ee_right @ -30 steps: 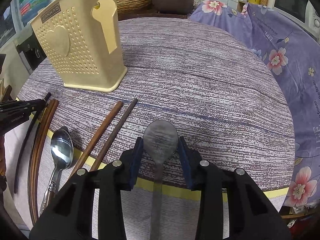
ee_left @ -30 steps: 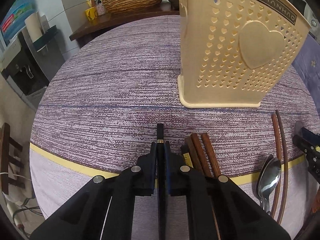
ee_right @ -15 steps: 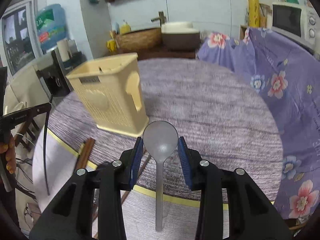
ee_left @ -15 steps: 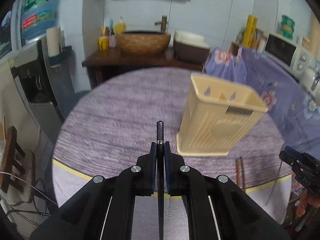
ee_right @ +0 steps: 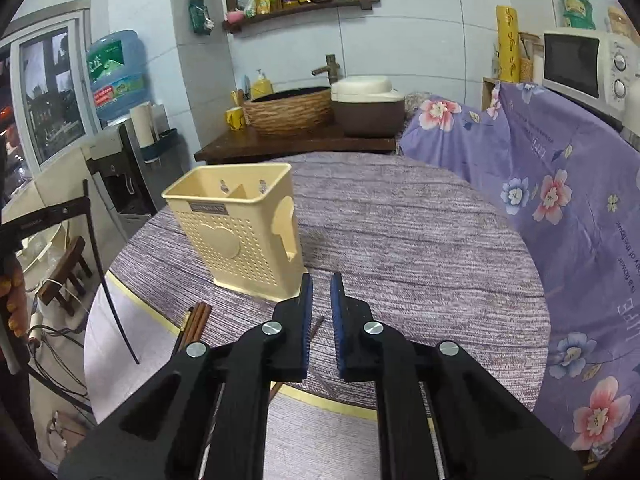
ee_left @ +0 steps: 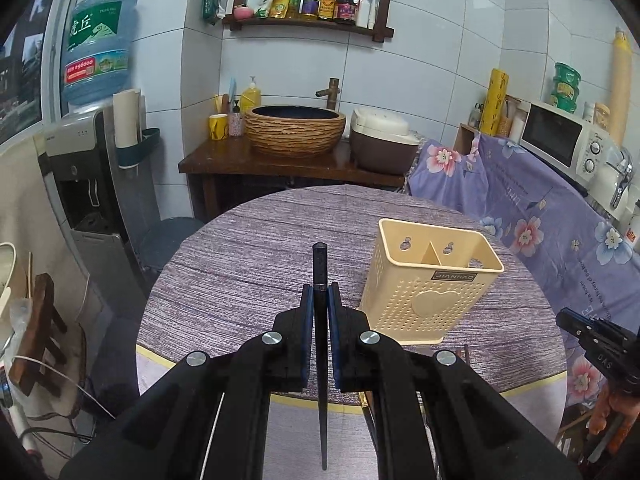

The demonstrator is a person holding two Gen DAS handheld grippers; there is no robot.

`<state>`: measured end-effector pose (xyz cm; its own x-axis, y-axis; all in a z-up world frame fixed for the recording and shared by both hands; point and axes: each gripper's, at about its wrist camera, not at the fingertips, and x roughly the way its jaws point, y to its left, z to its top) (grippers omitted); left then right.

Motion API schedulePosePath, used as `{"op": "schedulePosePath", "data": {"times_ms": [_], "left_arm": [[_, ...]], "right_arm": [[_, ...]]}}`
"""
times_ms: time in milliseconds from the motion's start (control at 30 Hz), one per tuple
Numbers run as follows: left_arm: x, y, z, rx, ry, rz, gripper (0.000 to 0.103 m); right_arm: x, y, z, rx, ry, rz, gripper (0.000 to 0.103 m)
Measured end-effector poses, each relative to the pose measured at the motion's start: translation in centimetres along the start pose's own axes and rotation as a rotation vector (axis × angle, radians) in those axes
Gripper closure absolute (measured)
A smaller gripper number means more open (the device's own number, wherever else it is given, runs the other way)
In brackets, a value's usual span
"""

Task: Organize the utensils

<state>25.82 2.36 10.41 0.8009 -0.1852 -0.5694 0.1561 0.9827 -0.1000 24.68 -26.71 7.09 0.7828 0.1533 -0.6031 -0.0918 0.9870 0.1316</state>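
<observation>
My left gripper (ee_left: 320,292) is shut on a black chopstick (ee_left: 319,264), held in the air over the near left of the round table. The cream utensil basket (ee_left: 432,296) stands upright just right of it, its two compartments showing nothing inside. My right gripper (ee_right: 319,280) hangs above the table's front, just right of the basket (ee_right: 236,236); its jaws are closing to a narrow gap with nothing between them. No spoon is in view. Brown chopsticks (ee_right: 196,320) lie on the cloth in front of the basket. The left gripper (ee_right: 40,216) and black chopstick (ee_right: 108,280) show at the far left.
The table (ee_right: 420,240) wears a purple striped cloth with a yellow band near its front edge. A flowered purple cover (ee_right: 560,184) drapes furniture to the right. Behind the table stand a wooden counter (ee_left: 288,164) with a woven basin and a rice cooker (ee_left: 380,140).
Both grippers have risen well above the table. The spoon that lay between the right jaws is gone and those jaws have come together. The left still grips the black chopstick.
</observation>
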Motion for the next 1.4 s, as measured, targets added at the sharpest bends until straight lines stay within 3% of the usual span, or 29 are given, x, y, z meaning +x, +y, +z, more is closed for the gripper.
{"op": "schedulePosePath", "data": {"times_ms": [100, 200, 333, 433, 600, 833, 1067, 1267, 1367, 1400], "left_arm": [[0.0, 0.2, 0.0, -0.002, 0.003, -0.007, 0.094], [0.0, 0.2, 0.0, -0.004, -0.001, -0.006, 0.094], [-0.2, 0.3, 0.0, -0.002, -0.004, -0.010, 0.094], [-0.3, 0.3, 0.0, -0.001, -0.006, -0.012, 0.094], [-0.2, 0.2, -0.1, 0.005, -0.010, -0.007, 0.094], [-0.3, 0.2, -0.2, 0.012, -0.015, -0.006, 0.094], [-0.6, -0.1, -0.5, 0.021, -0.023, -0.017, 0.094], [-0.5, -0.2, -0.5, 0.028, -0.023, -0.019, 0.094], [-0.5, -0.2, -0.5, 0.029, -0.024, -0.020, 0.094], [-0.5, -0.2, -0.5, 0.027, -0.024, -0.022, 0.094]], "right_arm": [[1.4, -0.2, -0.4, -0.008, 0.011, 0.016, 0.089], [3.3, 0.5, -1.2, -0.033, 0.056, 0.063, 0.056], [5.6, 3.5, -2.1, -0.162, 0.118, 0.164, 0.056], [6.8, 6.5, -2.6, -0.283, 0.172, 0.314, 0.056], [9.4, 10.1, -3.4, -0.480, 0.284, 0.435, 0.056], [11.9, 12.2, -4.2, -0.633, 0.364, 0.501, 0.053], [14.9, 13.2, -4.5, -0.761, 0.423, 0.459, 0.050], [16.5, 13.7, -4.6, -0.799, 0.479, 0.497, 0.050], [16.4, 13.7, -4.6, -0.796, 0.477, 0.504, 0.053], [16.3, 13.7, -4.5, -0.786, 0.471, 0.501, 0.062]]}}
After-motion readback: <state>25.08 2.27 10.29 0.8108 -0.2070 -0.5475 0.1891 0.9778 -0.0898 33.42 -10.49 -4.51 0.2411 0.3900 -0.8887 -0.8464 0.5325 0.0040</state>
